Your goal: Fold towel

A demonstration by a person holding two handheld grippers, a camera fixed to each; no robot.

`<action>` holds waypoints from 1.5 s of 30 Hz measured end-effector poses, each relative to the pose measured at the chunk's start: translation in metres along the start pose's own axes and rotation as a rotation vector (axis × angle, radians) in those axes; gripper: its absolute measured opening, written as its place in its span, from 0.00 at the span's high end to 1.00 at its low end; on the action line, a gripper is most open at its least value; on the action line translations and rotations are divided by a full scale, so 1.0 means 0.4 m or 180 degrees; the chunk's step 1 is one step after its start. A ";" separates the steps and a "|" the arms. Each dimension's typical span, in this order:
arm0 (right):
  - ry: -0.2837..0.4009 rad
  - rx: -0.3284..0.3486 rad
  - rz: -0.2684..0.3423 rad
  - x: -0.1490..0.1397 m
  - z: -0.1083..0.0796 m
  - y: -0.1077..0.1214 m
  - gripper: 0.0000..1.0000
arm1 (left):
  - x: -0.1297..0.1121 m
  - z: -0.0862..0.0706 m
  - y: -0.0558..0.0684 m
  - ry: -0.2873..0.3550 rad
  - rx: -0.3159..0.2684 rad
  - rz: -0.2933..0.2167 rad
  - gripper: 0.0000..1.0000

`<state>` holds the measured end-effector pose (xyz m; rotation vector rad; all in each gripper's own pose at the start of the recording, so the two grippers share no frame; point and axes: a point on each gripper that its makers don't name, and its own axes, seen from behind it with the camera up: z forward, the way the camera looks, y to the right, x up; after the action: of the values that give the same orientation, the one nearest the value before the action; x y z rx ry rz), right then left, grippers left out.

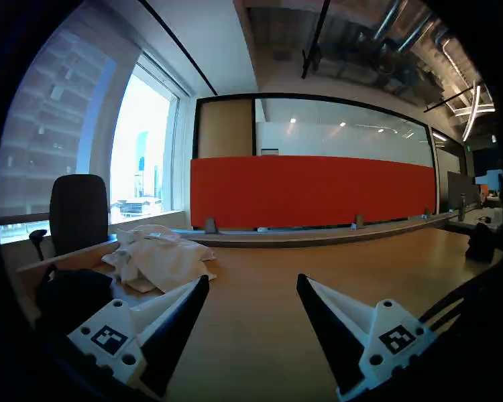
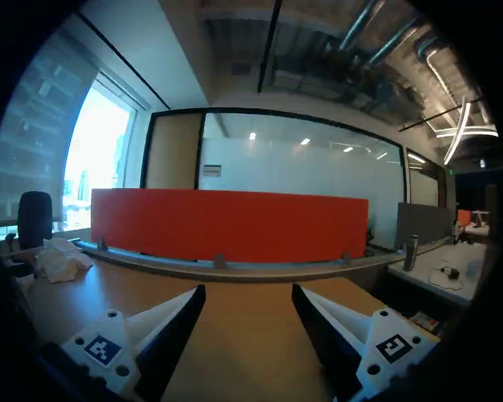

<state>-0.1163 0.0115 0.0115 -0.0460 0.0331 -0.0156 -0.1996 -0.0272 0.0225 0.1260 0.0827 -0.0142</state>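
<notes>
Towel (image 1: 159, 258): white, crumpled in a loose heap with creased folds sticking up, not folded. It lies on the tabletop (image 1: 265, 321) at the far left, near the window (image 1: 141, 167). In the left gripper view it sits just ahead of my left finger; in the right gripper view it is small and well off to the left.

Left gripper (image 1: 252, 277): my jaws stand wide apart, low over the tabletop, with bare wood showing between them. They are apart from the towel.

Right gripper (image 2: 248, 287): jaws wide apart too, bare wood between them, and well apart from the towel.

Dark lump (image 1: 70, 295): just beside the towel on its near left; I cannot tell what it is.

Chair (image 1: 78, 211): black, behind the towel, against the window.

Divider (image 1: 312, 191): orange panel running along the tabletop's far edge, with a glass wall behind it.

Dark item (image 1: 479, 241): at the right edge of the tabletop, too dim to identify.

Next desk (image 2: 432, 268): white, to my right, carrying an upright bottle (image 2: 412, 251) and a small cable (image 2: 446, 271).
</notes>
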 end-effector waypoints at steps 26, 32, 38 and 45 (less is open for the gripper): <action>0.0012 0.0026 0.0180 -0.192 -0.003 0.030 0.01 | 0.000 -0.002 -0.006 0.0001 0.0001 0.0001 0.02; 0.0020 0.0044 0.0096 -0.222 -0.005 0.022 0.01 | 0.001 -0.001 -0.005 0.0001 0.0000 0.0001 0.02; -0.0010 0.0050 0.0089 -0.242 -0.003 0.019 0.01 | 0.000 0.000 -0.006 0.0002 0.0000 0.0001 0.03; -0.0026 0.0067 0.0146 -0.260 0.000 0.015 0.01 | 0.000 -0.001 -0.005 0.0002 0.0000 0.0001 0.03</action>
<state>-0.2201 0.0190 0.0147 -0.0242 0.0258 0.0302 -0.1996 -0.0291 0.0218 0.1261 0.0833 -0.0138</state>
